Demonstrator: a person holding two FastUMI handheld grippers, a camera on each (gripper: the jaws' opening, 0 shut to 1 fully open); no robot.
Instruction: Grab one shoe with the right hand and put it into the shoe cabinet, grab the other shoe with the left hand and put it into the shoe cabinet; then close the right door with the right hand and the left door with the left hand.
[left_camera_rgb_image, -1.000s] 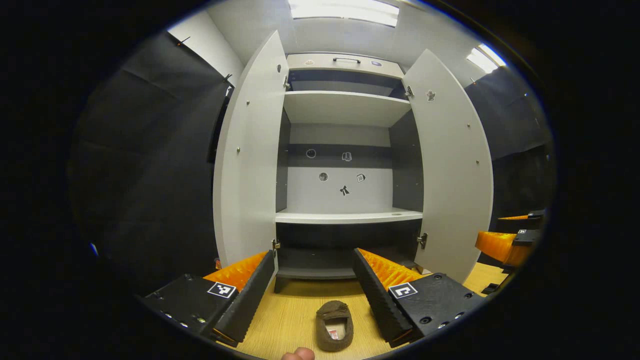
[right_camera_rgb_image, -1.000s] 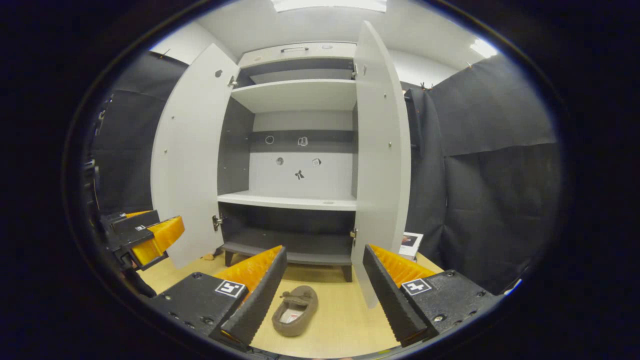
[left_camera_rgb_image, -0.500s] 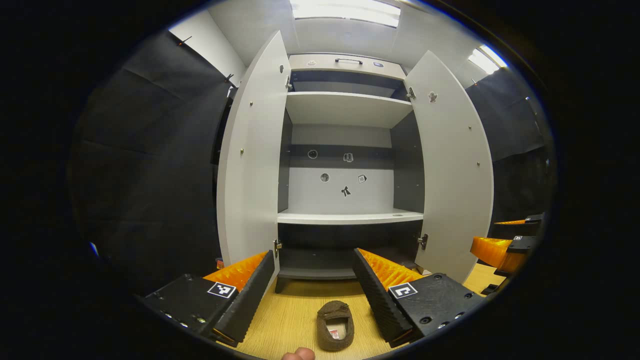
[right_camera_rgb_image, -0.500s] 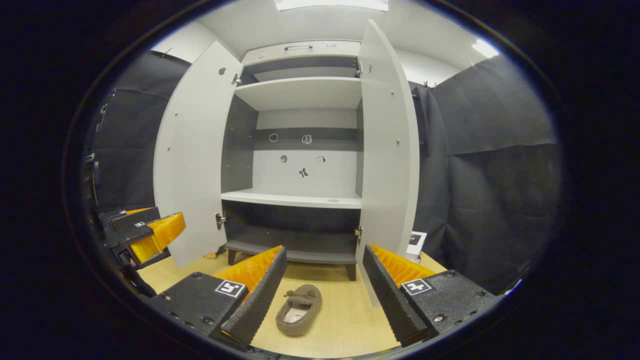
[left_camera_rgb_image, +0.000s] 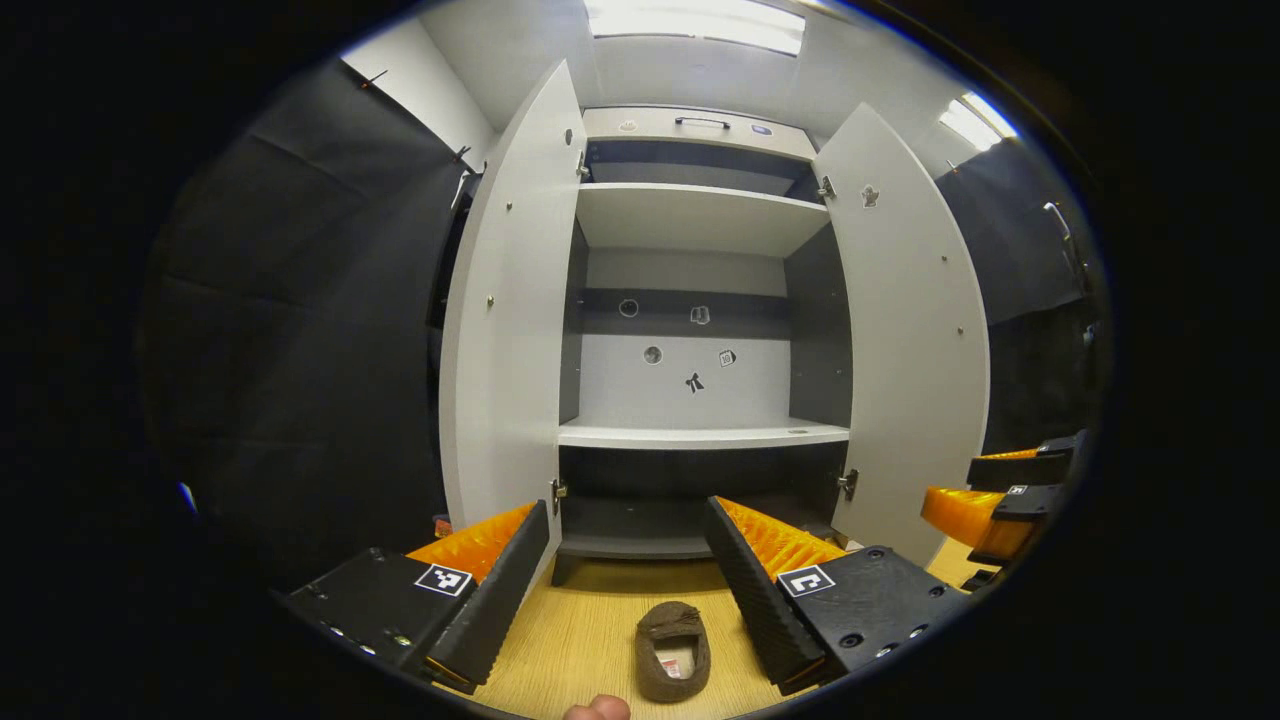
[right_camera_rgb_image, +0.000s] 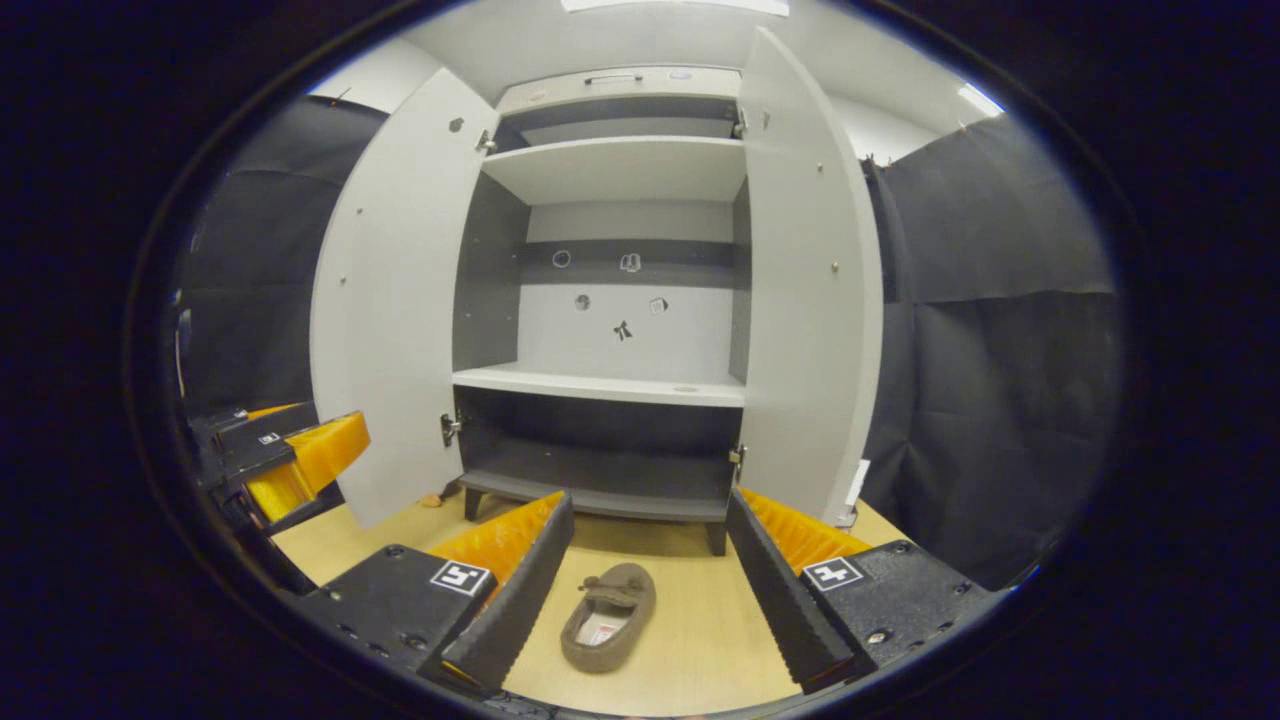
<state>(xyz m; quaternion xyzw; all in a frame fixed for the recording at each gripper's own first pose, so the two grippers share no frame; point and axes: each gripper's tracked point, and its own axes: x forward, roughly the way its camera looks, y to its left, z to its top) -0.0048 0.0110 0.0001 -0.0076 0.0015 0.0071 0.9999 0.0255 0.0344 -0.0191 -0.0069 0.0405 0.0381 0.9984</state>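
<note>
Wooden floor (right_camera_rgb_image: 690, 640): shoe (right_camera_rgb_image: 608, 630) between spread jaws.

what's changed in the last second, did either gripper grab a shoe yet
No grab yet. The right gripper has eased forward and rightward, so its shoe now sits more centred between its open fingers. The left gripper barely moved above the other shoe. Both shoes stay on the floor; cabinet doors stay open.

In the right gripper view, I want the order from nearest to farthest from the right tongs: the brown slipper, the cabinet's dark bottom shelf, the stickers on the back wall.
1. Brown fabric slipper, on the wooden floor just ahead between the right tongs.
2. Dark bottom shelf, low in the open cabinet.
3. Small stickers, on the pale back wall, above the white middle shelf.
</note>
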